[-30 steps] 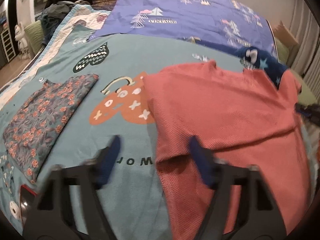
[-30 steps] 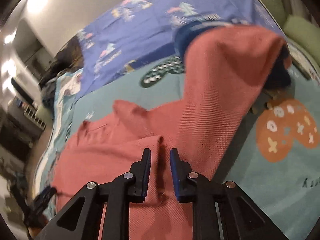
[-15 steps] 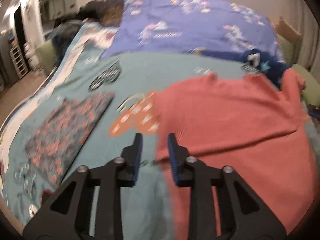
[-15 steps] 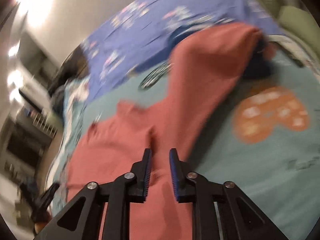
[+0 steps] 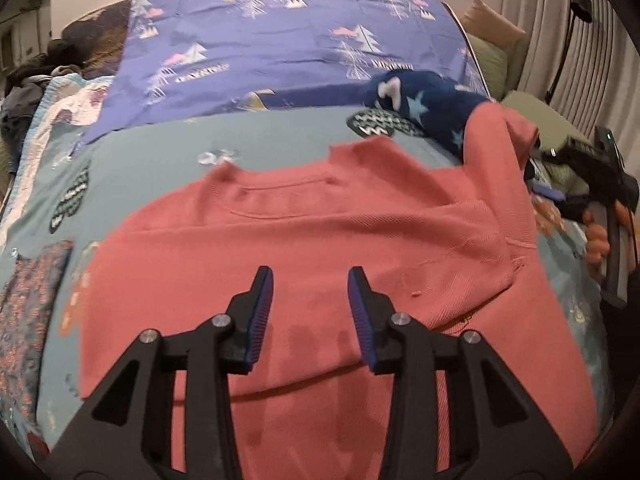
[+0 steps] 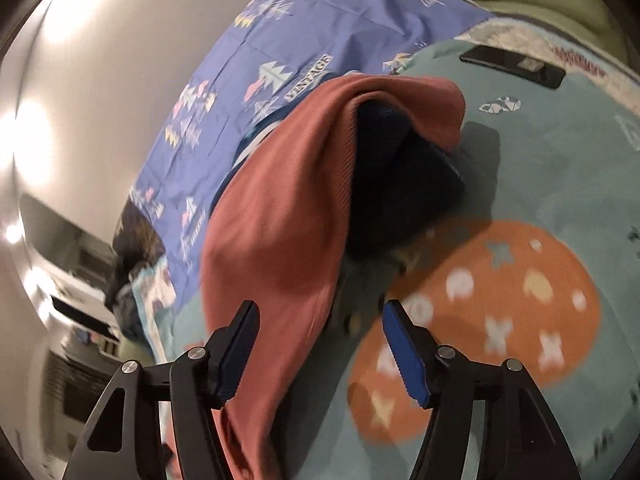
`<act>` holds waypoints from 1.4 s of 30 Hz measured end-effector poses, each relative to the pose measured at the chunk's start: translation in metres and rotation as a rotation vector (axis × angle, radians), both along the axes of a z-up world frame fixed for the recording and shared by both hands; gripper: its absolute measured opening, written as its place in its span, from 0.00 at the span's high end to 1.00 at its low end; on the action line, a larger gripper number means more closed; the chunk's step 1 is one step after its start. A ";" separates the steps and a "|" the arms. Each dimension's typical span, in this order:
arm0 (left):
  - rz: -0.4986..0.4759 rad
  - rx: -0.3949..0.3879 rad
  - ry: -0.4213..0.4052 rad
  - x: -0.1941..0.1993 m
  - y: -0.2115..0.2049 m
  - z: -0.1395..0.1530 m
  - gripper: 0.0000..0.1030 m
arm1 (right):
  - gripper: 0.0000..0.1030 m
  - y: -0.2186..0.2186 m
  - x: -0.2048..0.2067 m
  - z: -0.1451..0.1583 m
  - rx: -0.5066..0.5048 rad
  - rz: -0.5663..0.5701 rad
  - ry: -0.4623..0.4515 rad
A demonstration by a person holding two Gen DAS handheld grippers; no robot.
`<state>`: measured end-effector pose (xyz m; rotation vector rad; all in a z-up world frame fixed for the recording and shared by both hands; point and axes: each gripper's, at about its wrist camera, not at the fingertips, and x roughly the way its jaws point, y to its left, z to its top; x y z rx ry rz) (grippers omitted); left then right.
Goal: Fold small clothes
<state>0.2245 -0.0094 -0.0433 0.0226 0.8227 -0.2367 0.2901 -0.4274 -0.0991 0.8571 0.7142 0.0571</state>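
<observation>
Although the teal bedspread [image 5: 168, 148] and the purple tree-print sheet [image 5: 280, 44] behind it take up most of the left wrist view, the work itself sits on the coral-red top [image 5: 320, 248], which lies spread across the bed just ahead of the left gripper [image 5: 310, 312]. One fold looks done: the top's right-hand side is laid over its body, leaving a slanting doubled edge near the right of that view, while the neckline faces the purple sheet and the left side lies flat in a single layer. The right-hand sleeve end is not flat; it is draped up over a dark blue star-print garment [image 5: 432, 108], and in the right wrist view the same coral cloth [image 6: 280, 208] arches over a dark lump. So I judge the task at an early-to-middle stage for this piece: that sleeve end wants bringing down, and the remaining folds are not yet made. A floral-print garment [image 5: 28, 312], lying flat near the left edge, seems already folded. The left gripper's jaws are opening over the top with nothing pinched. The right gripper [image 6: 320, 344] is likewise opening, with the coral cloth's edge lying loose below the gap and no pad pressing on it.
</observation>
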 end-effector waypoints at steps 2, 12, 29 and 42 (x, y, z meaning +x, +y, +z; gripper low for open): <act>-0.011 0.012 0.014 0.003 -0.007 -0.007 0.59 | 0.37 -0.007 0.011 -0.010 0.056 0.021 -0.016; 0.006 -0.010 0.067 0.013 -0.013 -0.021 0.59 | 0.37 0.002 0.025 0.001 0.285 0.208 -0.195; 0.055 -0.091 0.086 0.009 0.010 -0.022 0.59 | 0.93 -0.002 0.002 0.073 0.008 -0.074 -0.263; 0.234 -0.212 0.033 -0.020 0.093 -0.002 0.49 | 0.88 0.334 -0.082 0.050 -1.174 0.806 -0.322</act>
